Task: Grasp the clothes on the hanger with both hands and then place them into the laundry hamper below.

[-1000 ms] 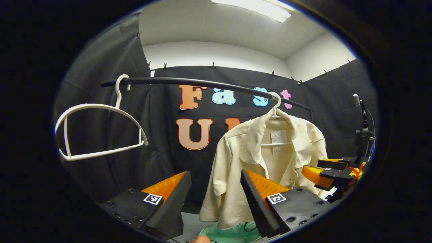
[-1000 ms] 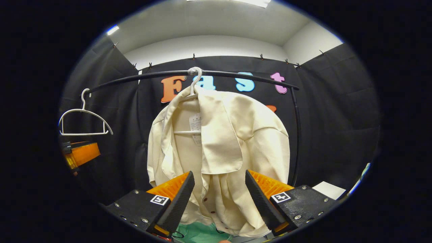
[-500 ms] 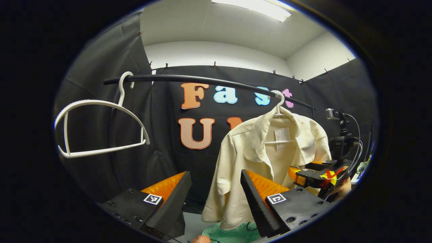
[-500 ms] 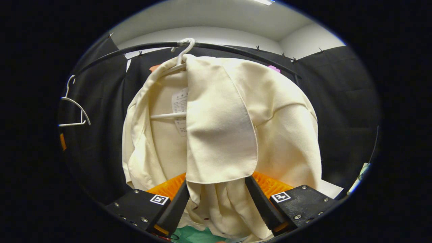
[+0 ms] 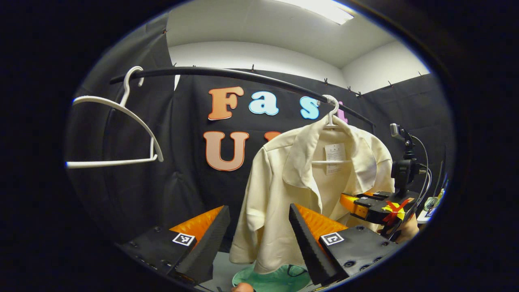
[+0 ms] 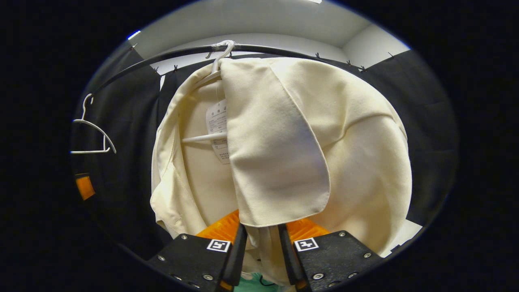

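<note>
The cream shirt (image 5: 300,190) hangs on a white hanger (image 5: 330,121) hooked over the black rail (image 5: 227,75), its long axis vertical, collar at the top and hem down; in the left gripper view its open front faces the camera, with a label showing inside the neck; the hem ends just above the green laundry hamper (image 5: 271,280), of which a part of the rim shows at the bottom. The left claw (image 5: 259,239) stands wide, nothing between its fingers, short of the shirt and low at its hem side. The right claw (image 6: 259,251) is narrowed to a slim gap, with a fold of the shirt's front edge (image 6: 261,243) between its fingers; whether both press on the cloth cannot be told; the same claw (image 5: 357,205) appears in the left gripper view at the shirt's far side, with a hand (image 5: 407,231) behind it. A second white hanger (image 5: 117,134) hangs bare on the rail, well apart from the shirt; black cloth walls the booth; above are a white wall and a ceiling light (image 5: 320,8).
</note>
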The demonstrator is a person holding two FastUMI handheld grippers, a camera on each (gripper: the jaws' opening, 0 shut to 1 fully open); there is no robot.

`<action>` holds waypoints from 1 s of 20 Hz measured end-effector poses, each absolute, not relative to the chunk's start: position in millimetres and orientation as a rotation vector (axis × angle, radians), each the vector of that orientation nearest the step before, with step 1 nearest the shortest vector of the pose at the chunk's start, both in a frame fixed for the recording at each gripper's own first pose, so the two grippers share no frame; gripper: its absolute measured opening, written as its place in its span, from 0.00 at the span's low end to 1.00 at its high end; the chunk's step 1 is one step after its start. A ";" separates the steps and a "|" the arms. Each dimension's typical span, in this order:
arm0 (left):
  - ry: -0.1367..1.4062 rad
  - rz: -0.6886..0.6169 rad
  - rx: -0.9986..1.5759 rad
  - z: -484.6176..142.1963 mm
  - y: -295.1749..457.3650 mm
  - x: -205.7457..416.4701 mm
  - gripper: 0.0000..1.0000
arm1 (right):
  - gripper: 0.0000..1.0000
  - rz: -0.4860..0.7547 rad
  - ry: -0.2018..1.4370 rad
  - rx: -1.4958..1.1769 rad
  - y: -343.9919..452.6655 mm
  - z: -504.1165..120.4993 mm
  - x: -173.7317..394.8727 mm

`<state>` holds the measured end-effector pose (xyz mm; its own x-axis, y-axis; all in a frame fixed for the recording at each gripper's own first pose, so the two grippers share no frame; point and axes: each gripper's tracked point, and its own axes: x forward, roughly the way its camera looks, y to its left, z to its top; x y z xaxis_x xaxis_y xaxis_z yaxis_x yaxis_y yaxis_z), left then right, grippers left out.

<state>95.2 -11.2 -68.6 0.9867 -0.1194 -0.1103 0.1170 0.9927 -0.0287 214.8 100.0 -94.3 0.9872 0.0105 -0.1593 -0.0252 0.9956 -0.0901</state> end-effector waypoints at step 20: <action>0.149 -0.154 -0.001 -119.8 -116.3 204.1 0.96 | 0.05 0.130 0.130 -0.072 81.7 -77.9 174.2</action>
<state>204.1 -116.3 -119.8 0.9772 -0.1526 -0.1477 0.1525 0.9882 -0.0126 174.2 81.7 -77.9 0.9832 0.1242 -0.1339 -0.1335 0.9890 -0.0634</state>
